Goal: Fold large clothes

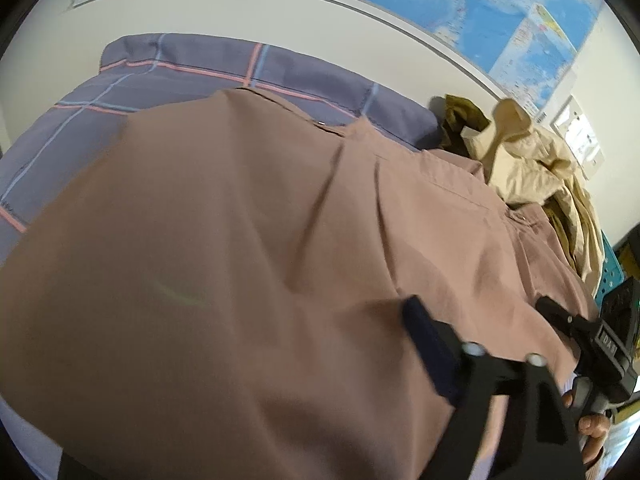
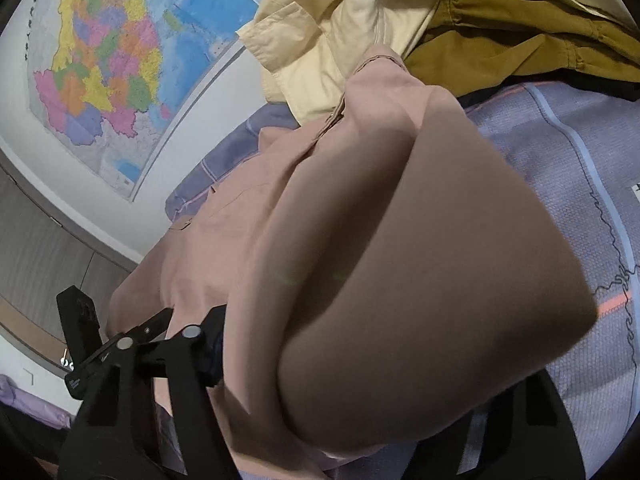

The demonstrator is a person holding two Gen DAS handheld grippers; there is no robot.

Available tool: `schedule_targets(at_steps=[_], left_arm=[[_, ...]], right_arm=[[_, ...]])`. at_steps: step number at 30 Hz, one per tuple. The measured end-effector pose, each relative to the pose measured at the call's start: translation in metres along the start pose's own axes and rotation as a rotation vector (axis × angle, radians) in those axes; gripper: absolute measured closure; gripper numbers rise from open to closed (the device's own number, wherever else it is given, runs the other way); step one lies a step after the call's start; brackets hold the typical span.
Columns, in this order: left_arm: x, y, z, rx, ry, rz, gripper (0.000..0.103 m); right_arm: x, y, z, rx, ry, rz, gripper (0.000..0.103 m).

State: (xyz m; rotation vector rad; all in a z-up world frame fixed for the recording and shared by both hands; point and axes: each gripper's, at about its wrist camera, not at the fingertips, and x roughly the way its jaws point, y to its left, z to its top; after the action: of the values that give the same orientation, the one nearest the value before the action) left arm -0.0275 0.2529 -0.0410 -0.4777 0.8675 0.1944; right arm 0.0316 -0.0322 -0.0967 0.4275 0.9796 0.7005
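Note:
A large dusty-pink garment [image 1: 240,220] lies spread on a bed and fills most of both views. My left gripper [image 1: 320,320] stands over it with jaws wide. Its right finger [image 1: 432,352] shows, and the cloth hides the left one. A thick fold of the same garment [image 2: 400,260] bulges between the wide jaws of my right gripper [image 2: 320,320]. That gripper's left finger [image 2: 210,344] rests against the fold, and its right one is covered. The two grippers sit close together: a right gripper finger [image 1: 560,314] appears in the left wrist view, and a left gripper finger [image 2: 158,322] in the right wrist view.
The bed has a purple-blue plaid sheet [image 1: 200,76] [image 2: 560,160]. A heap of cream and olive clothes [image 1: 528,160] [image 2: 340,20] lies at the garment's far end. A map [image 1: 480,8] [image 2: 100,60] hangs on the white wall. A person's hand [image 1: 594,428] holds the right gripper.

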Motion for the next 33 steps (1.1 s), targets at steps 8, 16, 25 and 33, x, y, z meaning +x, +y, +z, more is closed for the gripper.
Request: schedule_targets(at_steps=[8,16,25,33], left_arm=[[0.003,0.005,0.004,-0.004,-0.003,-0.072,0.02],[0.003,0.012,0.005,-0.031,-0.004,-0.017,0.062],[-0.029,0.026,0.003,-0.096,0.013,-0.177,0.088],[-0.039,0.05,-0.016,-0.03,0.076,-0.111,0.064]], right_arm=[[0.003,0.004,0.001,-0.031,0.012,0.027,0.023],[0.002,-0.004,0.002,-0.018,0.038,0.047,0.064],[-0.031,0.02,-0.003,-0.032,0.053,0.157,0.081],[-0.042,0.015,-0.018,-0.108,0.146,-0.087,0.038]])
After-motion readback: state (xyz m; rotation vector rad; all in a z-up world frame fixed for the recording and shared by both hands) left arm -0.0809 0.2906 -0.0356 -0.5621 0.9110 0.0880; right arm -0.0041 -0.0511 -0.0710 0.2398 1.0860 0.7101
